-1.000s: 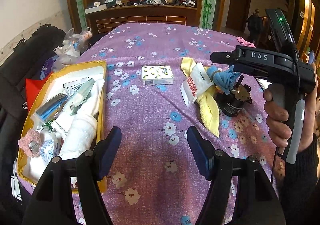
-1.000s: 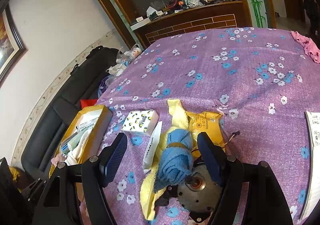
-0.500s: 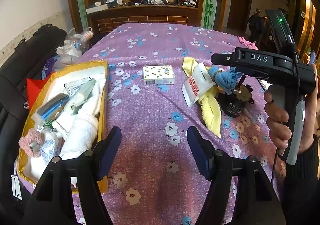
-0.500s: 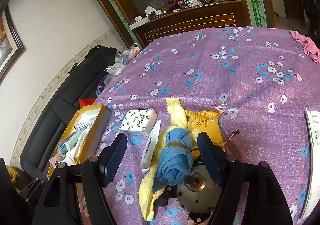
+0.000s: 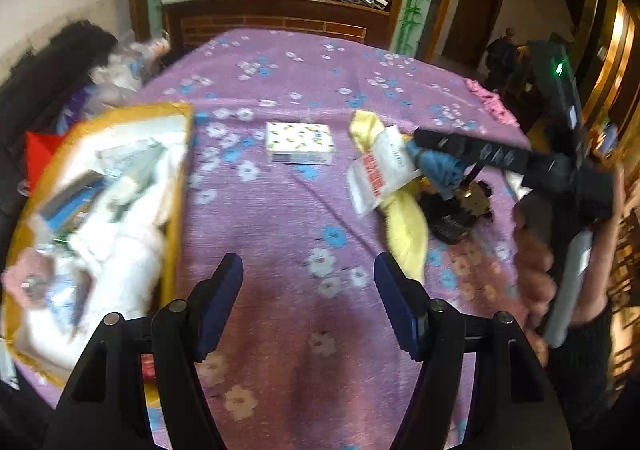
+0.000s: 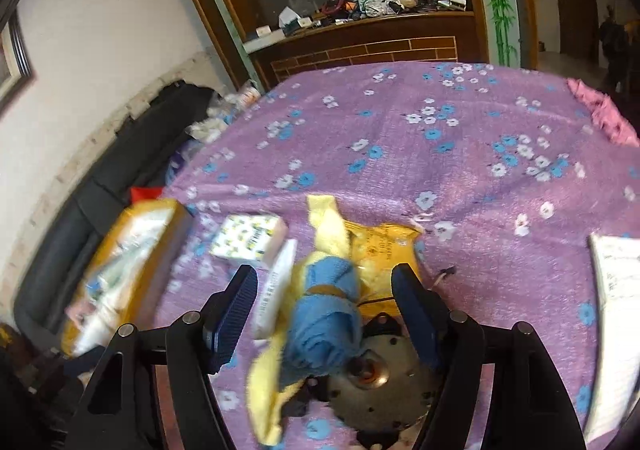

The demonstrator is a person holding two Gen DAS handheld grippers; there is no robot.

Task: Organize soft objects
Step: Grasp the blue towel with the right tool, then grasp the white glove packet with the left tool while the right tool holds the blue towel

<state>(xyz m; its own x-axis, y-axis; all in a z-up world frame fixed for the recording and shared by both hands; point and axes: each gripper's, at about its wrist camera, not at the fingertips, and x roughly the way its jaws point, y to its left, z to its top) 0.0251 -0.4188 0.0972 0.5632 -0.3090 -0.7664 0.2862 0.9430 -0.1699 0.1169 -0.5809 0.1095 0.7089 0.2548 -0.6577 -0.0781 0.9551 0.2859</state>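
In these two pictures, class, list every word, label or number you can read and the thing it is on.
No text can be read.
White packet with red print: blurred.
Orange-yellow foil pouch: dark print, too blurred.
White tissue pack with yellow-and-black pattern: too small.
White paper sheet: print illegible.

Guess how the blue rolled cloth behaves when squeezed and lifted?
The blue cloth looks like terry rolled and held by a band, so probably soft and compressible, not slippery. It likely keeps its roll while banded. It lies on a yellow towel, which may drag along.
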